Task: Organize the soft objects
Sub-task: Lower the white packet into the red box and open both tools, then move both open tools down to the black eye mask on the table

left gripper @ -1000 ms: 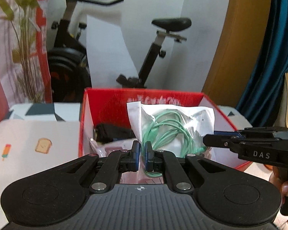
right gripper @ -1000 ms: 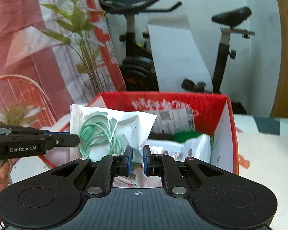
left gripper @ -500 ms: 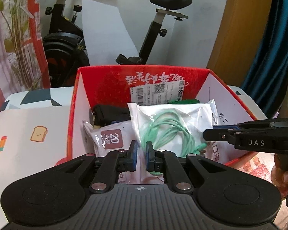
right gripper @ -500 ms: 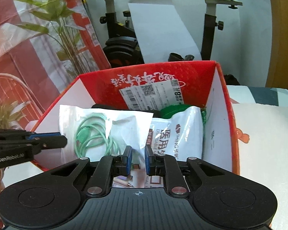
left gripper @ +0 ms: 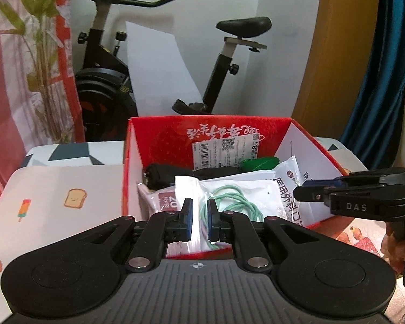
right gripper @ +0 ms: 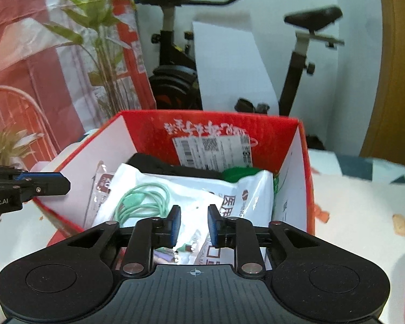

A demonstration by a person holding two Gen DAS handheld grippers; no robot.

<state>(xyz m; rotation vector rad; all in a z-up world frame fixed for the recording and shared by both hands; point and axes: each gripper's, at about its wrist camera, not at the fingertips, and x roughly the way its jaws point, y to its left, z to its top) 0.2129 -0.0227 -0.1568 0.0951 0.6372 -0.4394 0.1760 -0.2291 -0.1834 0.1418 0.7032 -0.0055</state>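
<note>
A clear plastic bag holding a coiled green cable (left gripper: 230, 199) lies on top of the packets inside the red cardboard box (left gripper: 159, 140). It also shows in the right wrist view (right gripper: 148, 197), in the same box (right gripper: 148, 132). My left gripper (left gripper: 199, 216) is slightly open at the near box edge, with the bag's near corner between its jaws, loose. My right gripper (right gripper: 193, 222) is open over the bag, gripping nothing. A white mask packet (right gripper: 253, 197) lies to the right.
The box also holds a black item (left gripper: 159, 175), a green item (left gripper: 259, 163) and a packet marked 20 (left gripper: 164, 201). A patterned tablecloth (left gripper: 67, 189) surrounds the box. An exercise bike (left gripper: 105, 81) and a plant (right gripper: 102, 54) stand behind.
The cable bag went from held upright by both grippers to lying in the box. Both grippers opened; the right opened wider and let go.
</note>
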